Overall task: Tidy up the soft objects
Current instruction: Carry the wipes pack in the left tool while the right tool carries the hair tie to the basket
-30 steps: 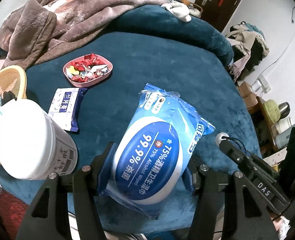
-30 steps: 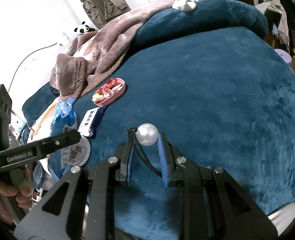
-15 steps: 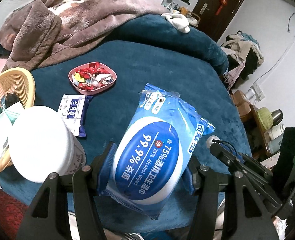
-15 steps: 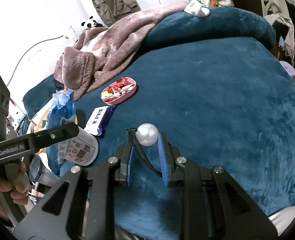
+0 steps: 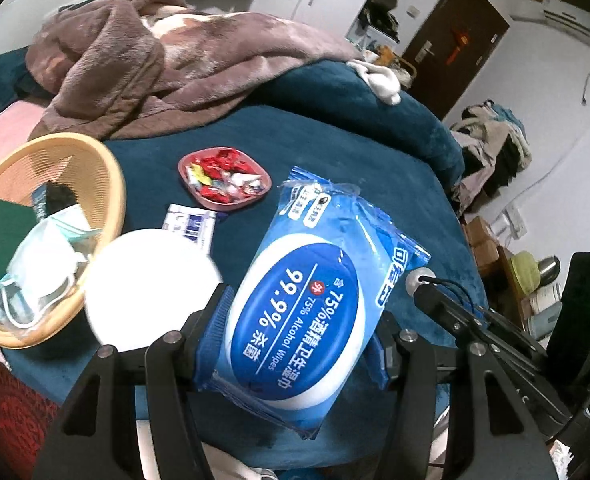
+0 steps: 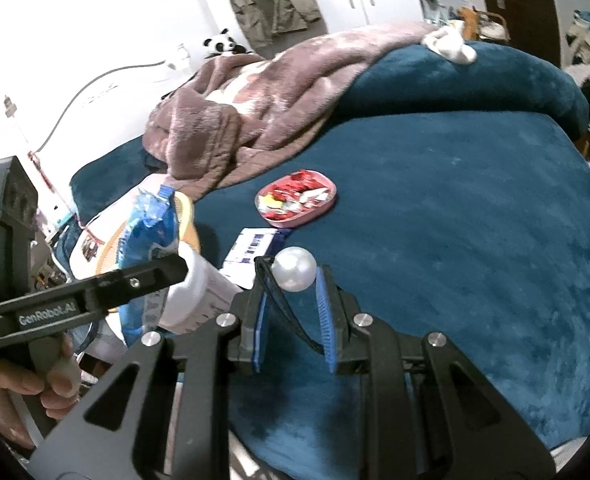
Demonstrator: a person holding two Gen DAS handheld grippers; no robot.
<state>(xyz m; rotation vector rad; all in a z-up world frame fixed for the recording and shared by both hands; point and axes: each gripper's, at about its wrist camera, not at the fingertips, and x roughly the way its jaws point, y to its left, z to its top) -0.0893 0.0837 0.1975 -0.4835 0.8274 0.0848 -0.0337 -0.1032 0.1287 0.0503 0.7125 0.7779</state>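
Note:
My left gripper (image 5: 299, 332) is shut on a large blue pack of alcohol wipes (image 5: 307, 304) and holds it above the teal bed. The pack also shows in the right wrist view (image 6: 151, 232), near the yellow basket (image 6: 187, 216). The basket (image 5: 111, 168) sits at the left and holds face masks and a green cloth. My right gripper (image 6: 291, 312) has its jaws narrowly apart, with a hair tie with a white pearl bead (image 6: 295, 269) resting at its fingertips. That gripper and bead show in the left wrist view (image 5: 415, 280).
A white tub (image 5: 151, 288) stands beside the basket. A small tissue pack (image 5: 191, 224) and a pink dish of candies (image 5: 225, 178) lie on the bed (image 6: 455, 220). A brown blanket (image 5: 155, 68) is heaped at the back, with a white sock (image 5: 379, 78).
My left gripper has carried the wipes pack left toward the basket, which now shows more fully. The right gripper keeps the pearl hair tie and has shifted slightly.

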